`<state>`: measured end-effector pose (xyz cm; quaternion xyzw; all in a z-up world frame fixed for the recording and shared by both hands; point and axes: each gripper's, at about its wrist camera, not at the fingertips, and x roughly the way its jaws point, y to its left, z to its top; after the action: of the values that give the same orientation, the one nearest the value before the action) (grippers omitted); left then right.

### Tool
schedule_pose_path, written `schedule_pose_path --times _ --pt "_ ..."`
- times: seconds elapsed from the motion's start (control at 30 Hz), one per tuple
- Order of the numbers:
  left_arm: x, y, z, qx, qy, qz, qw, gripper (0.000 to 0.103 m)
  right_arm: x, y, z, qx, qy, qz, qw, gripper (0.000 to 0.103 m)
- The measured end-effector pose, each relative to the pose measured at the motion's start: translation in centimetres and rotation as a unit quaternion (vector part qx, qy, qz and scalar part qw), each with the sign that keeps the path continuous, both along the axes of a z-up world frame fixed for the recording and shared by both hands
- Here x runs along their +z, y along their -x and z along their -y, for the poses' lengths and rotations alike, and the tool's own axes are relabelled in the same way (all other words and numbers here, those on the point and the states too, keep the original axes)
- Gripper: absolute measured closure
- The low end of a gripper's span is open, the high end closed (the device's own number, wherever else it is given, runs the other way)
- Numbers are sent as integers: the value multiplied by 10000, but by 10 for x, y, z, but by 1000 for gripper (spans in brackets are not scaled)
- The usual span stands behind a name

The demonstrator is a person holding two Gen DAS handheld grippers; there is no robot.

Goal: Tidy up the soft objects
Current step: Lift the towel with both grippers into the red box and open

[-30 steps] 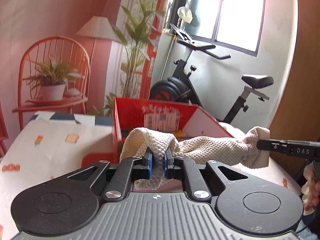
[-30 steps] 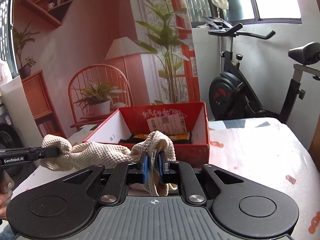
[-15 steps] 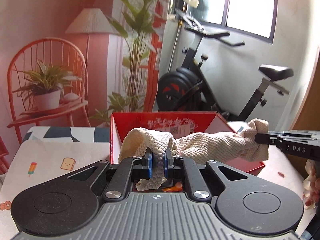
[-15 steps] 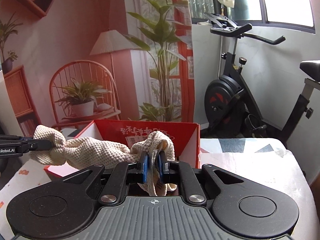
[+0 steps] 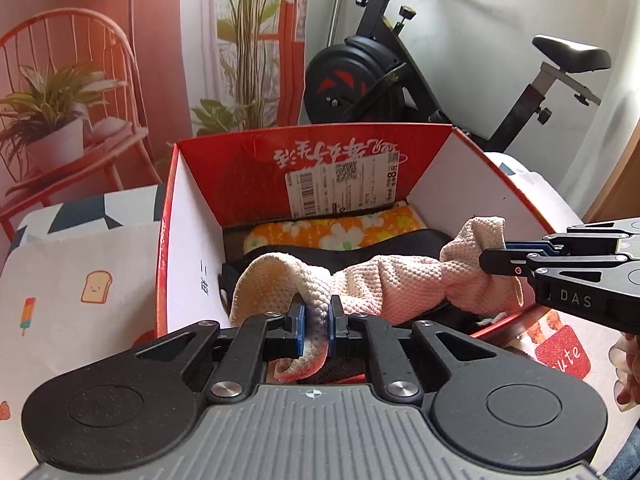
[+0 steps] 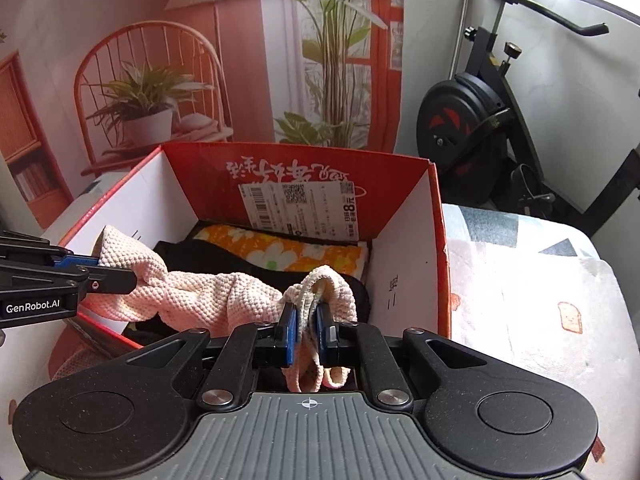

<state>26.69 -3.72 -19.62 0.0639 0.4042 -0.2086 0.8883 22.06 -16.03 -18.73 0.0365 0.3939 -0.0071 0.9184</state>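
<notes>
A cream waffle-knit cloth (image 5: 400,280) (image 6: 208,292) hangs stretched between both grippers, over the open red cardboard box (image 5: 172,208) (image 6: 436,240). My left gripper (image 5: 316,316) is shut on the cloth's left end. My right gripper (image 6: 306,328) is shut on its other end and shows from the side in the left wrist view (image 5: 496,254). The left gripper enters the right wrist view from the left (image 6: 116,270). Inside the box lie an orange flowered cloth (image 5: 340,228) (image 6: 280,254) and a black fabric item (image 5: 360,248) (image 6: 208,260).
The box stands on a white patterned sheet (image 5: 80,272) (image 6: 520,292). Behind it are an exercise bike (image 5: 384,72) (image 6: 480,108) and a backdrop picturing a chair and plants. A person's fingers (image 5: 628,364) show at the right edge of the left wrist view.
Both grippers moved forward and tilted downward with the cloth, from in front of the box to over its opening. The box's inside and contents came into view.
</notes>
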Motion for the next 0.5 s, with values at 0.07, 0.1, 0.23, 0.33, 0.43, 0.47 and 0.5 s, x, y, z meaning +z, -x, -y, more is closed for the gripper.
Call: schedule_pose_path --times 0.07,0.1,0.23,0.33,0.43,0.47,0.5 --pt "-3 -4 -2 61 7 -51 10000 91 -3 -2 1 -55 7 -80 10000 93" --pt "-4 -5 -2 91 1 -67 9999 91 -5 -3 3 -79 -2 -100 9999 93" --pt "-4 -4 -2 74 -64 -48 9999 91 -8 -2 7 -139 -10 -108 9998 92" --pt "3 1 -4 15 14 76 10000 87 -5 3 8 -138 -5 -27 9999 83" --pt "12 7 -8 49 138 232 9996 64 3 10 7 -59 106 133 9998 76" --pt "16 10 -9 56 171 276 9995 52 7 13 7 -44 150 182 9997 73" --pt "19 13 -10 48 209 326 9992 49 10 16 6 -36 177 232 9996 71"
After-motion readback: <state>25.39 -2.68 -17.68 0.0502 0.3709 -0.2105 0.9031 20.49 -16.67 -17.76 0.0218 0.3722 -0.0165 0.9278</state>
